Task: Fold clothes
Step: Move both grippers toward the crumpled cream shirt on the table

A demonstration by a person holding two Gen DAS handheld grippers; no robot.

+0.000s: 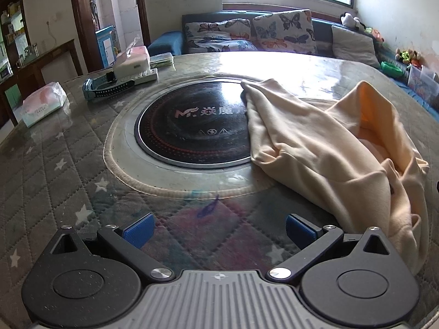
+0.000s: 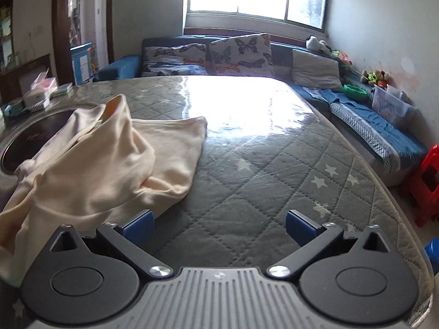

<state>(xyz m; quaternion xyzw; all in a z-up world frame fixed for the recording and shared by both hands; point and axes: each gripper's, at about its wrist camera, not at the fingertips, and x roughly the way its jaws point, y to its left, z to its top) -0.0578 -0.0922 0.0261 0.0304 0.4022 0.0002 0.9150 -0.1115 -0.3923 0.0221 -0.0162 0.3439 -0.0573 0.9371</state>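
A cream garment (image 1: 329, 150) lies crumpled in a heap on the quilted table top, one part draped over the black cooktop disc (image 1: 192, 126). In the right wrist view the garment (image 2: 104, 164) fills the left side. My left gripper (image 1: 218, 230) is open and empty, low over the table, with the garment just right of its right finger. My right gripper (image 2: 218, 227) is open and empty, with the garment's edge touching or just behind its left finger (image 2: 138, 227).
Tissue packs (image 1: 41, 104), a blue watch-like strap (image 1: 107, 87) and a white box (image 1: 131, 63) sit at the table's far left. A sofa with butterfly cushions (image 1: 247, 33) runs behind. A red stool (image 2: 425, 183) stands right of the table edge (image 2: 384, 186).
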